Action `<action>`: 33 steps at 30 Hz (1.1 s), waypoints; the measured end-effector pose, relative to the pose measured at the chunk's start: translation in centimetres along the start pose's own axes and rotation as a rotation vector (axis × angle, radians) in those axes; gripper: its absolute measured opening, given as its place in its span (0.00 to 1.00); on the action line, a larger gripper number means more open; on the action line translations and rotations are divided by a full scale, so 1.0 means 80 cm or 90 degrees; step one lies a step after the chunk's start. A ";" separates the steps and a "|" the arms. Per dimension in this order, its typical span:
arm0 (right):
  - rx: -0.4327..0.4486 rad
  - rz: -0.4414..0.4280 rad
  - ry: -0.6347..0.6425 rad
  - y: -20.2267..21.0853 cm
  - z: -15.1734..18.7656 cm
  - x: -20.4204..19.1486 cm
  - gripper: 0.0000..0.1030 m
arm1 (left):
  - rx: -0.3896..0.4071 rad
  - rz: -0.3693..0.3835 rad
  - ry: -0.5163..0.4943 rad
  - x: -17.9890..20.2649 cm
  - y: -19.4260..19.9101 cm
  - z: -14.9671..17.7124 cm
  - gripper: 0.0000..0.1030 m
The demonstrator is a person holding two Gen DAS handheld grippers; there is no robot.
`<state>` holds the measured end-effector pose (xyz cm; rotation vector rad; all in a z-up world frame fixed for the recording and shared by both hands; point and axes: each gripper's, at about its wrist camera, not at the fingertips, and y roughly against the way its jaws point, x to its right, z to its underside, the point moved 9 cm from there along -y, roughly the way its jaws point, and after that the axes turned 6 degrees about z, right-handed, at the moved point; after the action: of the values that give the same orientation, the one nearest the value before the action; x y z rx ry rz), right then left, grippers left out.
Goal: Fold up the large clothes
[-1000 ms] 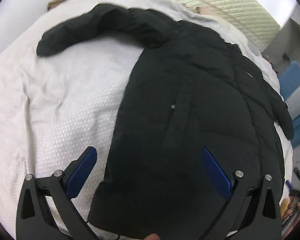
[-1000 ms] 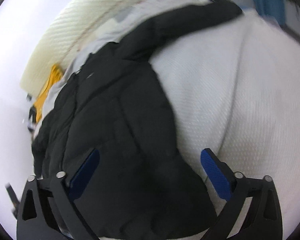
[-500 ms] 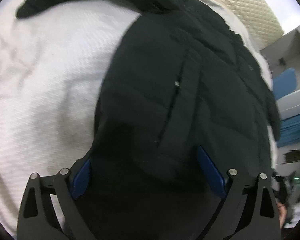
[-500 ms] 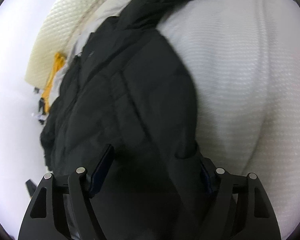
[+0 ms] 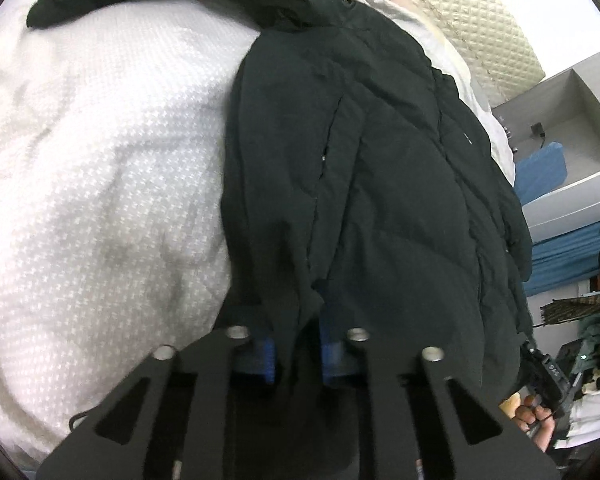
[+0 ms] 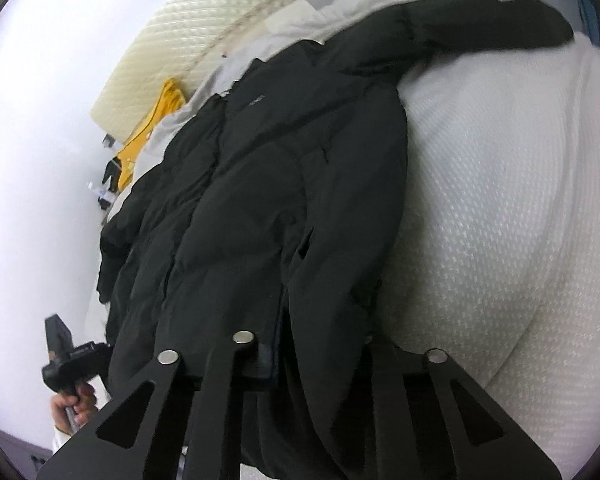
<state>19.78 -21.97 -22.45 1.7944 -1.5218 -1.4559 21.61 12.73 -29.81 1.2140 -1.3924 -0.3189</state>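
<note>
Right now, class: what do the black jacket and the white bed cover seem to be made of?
Black jacket: seemingly padded synthetic shell, matte; stitched quilt lines puff between seams.
White bed cover: apparently woven cotton-like fabric, matte; small raised waffle pattern, soft creases.

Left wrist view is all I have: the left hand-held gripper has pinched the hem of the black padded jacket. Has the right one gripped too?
Observer: Yes. The right hand-held gripper has just closed on the black padded jacket hem.
Operator: Where does the sleeve on that side lie?
Observer: Stretched out across the white textured bedcover, towards the far edge.
Operator: Anything else on the bed?
Observer: A yellow garment lies beyond the jacket, by the cream quilted headboard.
</note>
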 end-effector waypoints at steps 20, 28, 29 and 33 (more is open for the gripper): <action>-0.103 0.116 0.090 0.017 0.030 -0.003 0.07 | -0.008 -0.104 -0.107 0.022 0.050 0.005 0.08; -0.217 0.210 0.103 -0.050 0.038 0.029 0.10 | -0.055 -0.173 -0.113 0.006 0.016 0.005 0.09; -0.224 0.219 0.113 -0.057 0.038 0.030 0.10 | -0.061 -0.176 -0.112 0.004 0.009 0.004 0.09; -0.228 0.213 0.103 -0.066 0.029 0.030 0.13 | -0.057 -0.178 -0.115 0.006 0.005 -0.001 0.12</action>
<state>20.14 -21.49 -28.64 1.3397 -1.3072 -1.2862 21.63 12.51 -29.22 1.3318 -1.3453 -0.6940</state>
